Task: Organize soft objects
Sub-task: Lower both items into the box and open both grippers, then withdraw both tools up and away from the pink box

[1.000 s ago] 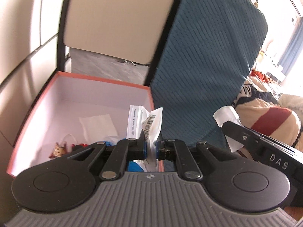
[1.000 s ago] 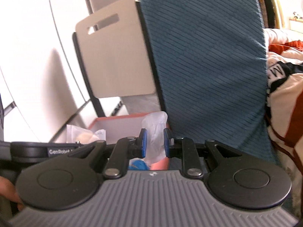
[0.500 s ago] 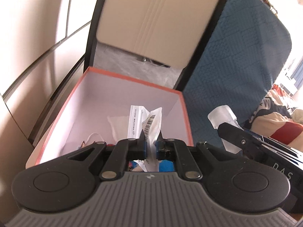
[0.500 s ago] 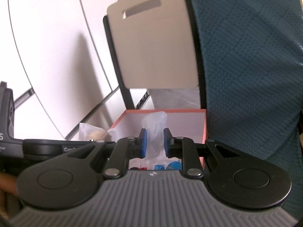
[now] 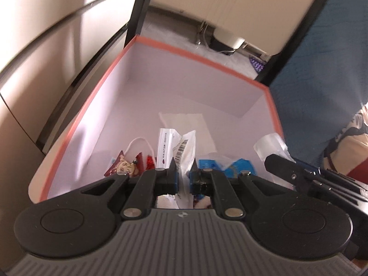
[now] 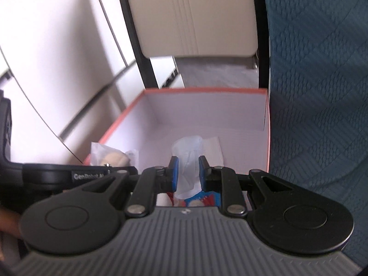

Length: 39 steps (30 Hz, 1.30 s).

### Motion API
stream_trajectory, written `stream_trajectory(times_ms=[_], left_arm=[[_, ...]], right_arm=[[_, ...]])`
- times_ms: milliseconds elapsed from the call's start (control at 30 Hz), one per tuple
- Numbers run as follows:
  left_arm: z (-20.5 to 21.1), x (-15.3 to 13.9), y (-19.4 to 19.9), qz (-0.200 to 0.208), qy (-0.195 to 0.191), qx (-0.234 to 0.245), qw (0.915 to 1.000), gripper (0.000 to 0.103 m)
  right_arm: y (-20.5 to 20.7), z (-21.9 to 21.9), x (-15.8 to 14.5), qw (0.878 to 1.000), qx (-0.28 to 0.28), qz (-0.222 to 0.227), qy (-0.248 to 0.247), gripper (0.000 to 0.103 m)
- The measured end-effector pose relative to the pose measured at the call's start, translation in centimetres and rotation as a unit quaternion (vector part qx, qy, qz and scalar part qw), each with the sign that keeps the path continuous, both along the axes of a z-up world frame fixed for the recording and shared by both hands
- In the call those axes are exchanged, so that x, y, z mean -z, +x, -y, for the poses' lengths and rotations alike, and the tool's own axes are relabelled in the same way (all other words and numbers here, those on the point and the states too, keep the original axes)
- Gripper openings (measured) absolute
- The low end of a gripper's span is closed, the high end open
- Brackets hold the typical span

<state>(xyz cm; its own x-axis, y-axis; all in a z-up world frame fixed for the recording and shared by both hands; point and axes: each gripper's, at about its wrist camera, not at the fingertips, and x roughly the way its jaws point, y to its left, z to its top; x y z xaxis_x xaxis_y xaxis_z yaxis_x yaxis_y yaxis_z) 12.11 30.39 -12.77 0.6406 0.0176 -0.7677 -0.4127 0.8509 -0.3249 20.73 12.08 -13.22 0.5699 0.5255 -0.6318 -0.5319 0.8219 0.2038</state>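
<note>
Orange-rimmed box (image 5: pixel 204 57) sits below both grippers, snack packets on its floor. Left gripper (image 5: pixel 183 164) pinches a barcoded white packet (image 5: pixel 186 147) above it; right gripper (image 6: pixel 186 163) clamps a clear plastic pouch (image 6: pixel 188 154).

Orange-rimmed box (image 5: pixel 197 56), pale lilac-white inside

The tongs (image 5: pixel 184 169) are black with blue pads; a clear white packet (image 5: pixel 187 147) carries a black barcode; red (image 5: pixel 124 164) and blue wrappers (image 5: pixel 239 165) lie below; a teal quilted cover (image 6: pixel 322 80) shows a diamond pattern; the panel (image 6: pixel 195 16) is cream.
</note>
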Motion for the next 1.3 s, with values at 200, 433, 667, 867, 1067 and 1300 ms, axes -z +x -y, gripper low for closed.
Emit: stream_trajectory(times_ms=[200,433,667,867,1067,1300], left_arm=[[-1.7,2.2,1.2,-0.020,-0.010,-0.002,0.9997,0.010],[-2.6,2.7,2.1,-0.022,-0.017,-0.001,0.9996,0.011],[-1.8,1.3,1.3,-0.019,0.004,0.004,0.9998,0.049],[-1.3,-1.7,-0.5,0.004,0.026,-0.006,0.9996,0.050],[0.2,-5.6,-3.5,0.037,0.051,-0.014,0.9979,0.050],[2.6,-9.2,-7.6,0.072,0.068,-0.024,0.9948,0.051]], right_arm=[[1.5,-1.6,2.7,1.000,0.001,-0.021,-0.022,0.023],[2.2,-2.5,3.5,0.999,0.001,-0.023,-0.024,0.026],[1.6,-2.2,2.4,1.000,0.000,-0.010,-0.018,0.032],[0.5,-1.2,0.2,1.000,0.001,0.007,-0.003,0.053],[-1.8,1.0,-3.3,0.999,-0.003,0.035,0.028,0.053],[-5.3,4.3,-7.1,0.995,-0.008,0.078,0.057,0.053]])
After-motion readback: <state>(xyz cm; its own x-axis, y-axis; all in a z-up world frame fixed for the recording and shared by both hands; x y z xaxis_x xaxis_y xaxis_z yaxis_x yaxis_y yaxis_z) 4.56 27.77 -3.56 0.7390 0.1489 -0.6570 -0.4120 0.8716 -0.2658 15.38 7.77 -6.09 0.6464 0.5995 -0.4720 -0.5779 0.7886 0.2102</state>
